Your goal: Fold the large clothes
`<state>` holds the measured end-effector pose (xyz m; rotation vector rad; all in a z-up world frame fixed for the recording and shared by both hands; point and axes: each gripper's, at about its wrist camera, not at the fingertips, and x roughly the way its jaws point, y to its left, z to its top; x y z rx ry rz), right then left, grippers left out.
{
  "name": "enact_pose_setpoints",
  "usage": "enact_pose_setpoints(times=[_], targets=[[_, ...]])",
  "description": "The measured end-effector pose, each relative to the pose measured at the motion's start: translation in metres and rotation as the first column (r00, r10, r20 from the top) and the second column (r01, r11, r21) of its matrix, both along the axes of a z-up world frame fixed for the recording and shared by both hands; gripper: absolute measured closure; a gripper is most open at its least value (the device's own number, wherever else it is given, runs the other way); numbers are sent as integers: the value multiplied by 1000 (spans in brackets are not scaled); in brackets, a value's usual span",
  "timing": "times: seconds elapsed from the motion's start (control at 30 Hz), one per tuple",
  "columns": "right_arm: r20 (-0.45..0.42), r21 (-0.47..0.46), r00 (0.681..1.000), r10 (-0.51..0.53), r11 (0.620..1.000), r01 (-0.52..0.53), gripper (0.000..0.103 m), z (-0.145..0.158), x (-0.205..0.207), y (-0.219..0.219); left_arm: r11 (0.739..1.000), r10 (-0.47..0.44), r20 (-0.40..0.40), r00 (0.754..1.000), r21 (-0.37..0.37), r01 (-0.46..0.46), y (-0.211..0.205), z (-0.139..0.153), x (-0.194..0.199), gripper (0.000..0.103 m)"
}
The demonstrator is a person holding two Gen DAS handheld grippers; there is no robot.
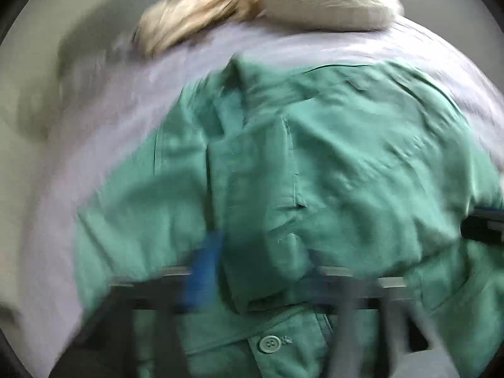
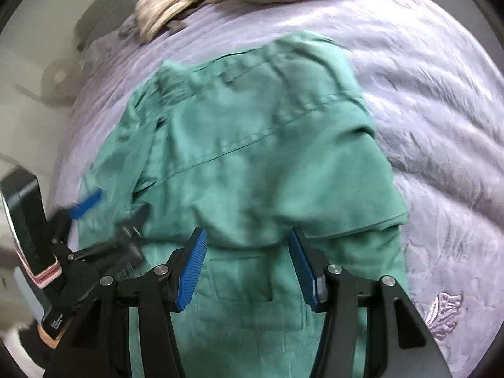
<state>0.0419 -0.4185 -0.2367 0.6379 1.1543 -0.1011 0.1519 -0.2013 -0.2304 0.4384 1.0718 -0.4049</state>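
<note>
A green button-up jacket (image 2: 252,157) lies partly folded on a lavender bed cover (image 2: 441,110). My right gripper (image 2: 247,239) is open and empty, its blue pads just above the jacket's near folded edge. My left gripper (image 2: 110,217) shows at the left of the right wrist view, blurred, over the jacket's left side. In the left wrist view the jacket (image 1: 315,173) fills the frame and a green button (image 1: 269,343) shows near the bottom. The left gripper (image 1: 261,271) is heavily blurred there, with one blue pad (image 1: 204,271) visible; whether it holds cloth is unclear.
A cream pillow (image 1: 330,3) and a tan and white fluffy throw (image 1: 195,19) lie at the far end of the bed. A purple embroidered patch (image 2: 444,312) sits on the cover at the near right. The bed's left edge drops to a pale floor (image 2: 28,126).
</note>
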Motion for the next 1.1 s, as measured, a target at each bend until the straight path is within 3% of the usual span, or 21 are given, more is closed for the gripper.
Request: enact_pose_setpoints(times=[0.07, 0.13, 0.17, 0.2, 0.27, 0.3, 0.33, 0.4, 0.47, 0.57, 0.73, 0.77, 0.8, 0.83, 0.87, 0.97, 1.1], targets=[[-16, 35, 999, -34, 999, 35, 45, -9, 1, -10, 981, 155, -94, 983, -99, -164, 32, -2, 21, 78], [-28, 48, 999, -44, 998, 46, 45, -16, 0, -14, 913, 254, -253, 934, -257, -318, 74, -9, 36, 78], [-35, 50, 998, -46, 998, 48, 45, -18, 0, -16, 850, 277, -357, 892, -341, -401, 99, -15, 43, 78], [-40, 57, 998, -44, 997, 47, 45, -19, -2, -19, 821, 282, -403, 870, -368, -437, 111, -19, 45, 78], [-26, 79, 999, -30, 996, 32, 45, -15, -5, -23, 800, 309, -413, 857, -373, -469, 128, -16, 46, 77], [2, 81, 1000, -15, 997, 15, 45, -8, -7, -25, 806, 325, -393, 860, -362, -469, 133, -10, 45, 66], [27, 76, 1000, -5, 997, 3, 45, -1, -8, -27, 813, 342, -372, 863, -344, -470, 137, -5, 43, 44], [70, 58, 998, 0, 998, -4, 45, 13, -6, -36, 825, 402, -286, 870, -300, -480, 148, 9, 40, 31], [85, 33, 996, -6, 999, 4, 42, 20, 2, -48, 830, 388, -249, 887, -325, -454, 156, 23, 40, 31], [81, 13, 996, -41, 999, 40, 42, 18, 27, -75, 851, 355, -259, 898, -308, -425, 154, 24, 51, 31], [48, 173, 987, -153, 975, 142, 42, -23, 83, -123, 897, 319, -237, 917, -236, -373, 122, -1, 61, 31], [26, 214, 985, -169, 964, 159, 45, -33, 92, -129, 902, 319, -244, 916, -220, -372, 117, -7, 61, 31], [-10, 264, 982, -188, 947, 184, 82, -46, 101, -134, 904, 319, -249, 914, -211, -373, 113, -11, 60, 31], [-30, 294, 980, -195, 935, 195, 100, -51, 104, -136, 905, 320, -249, 914, -206, -372, 111, -13, 60, 31], [-39, 290, 980, -194, 937, 197, 100, -50, 106, -136, 907, 319, -244, 916, -201, -370, 108, -14, 59, 31], [1, 124, 992, -130, 984, 128, 100, -27, 107, -133, 924, 303, -224, 926, -171, -343, 99, -23, 59, 30], [-91, 40, 992, -90, 995, 94, 100, -51, 117, -141, 938, 291, -204, 935, -134, -321, 90, -31, 60, 26]])
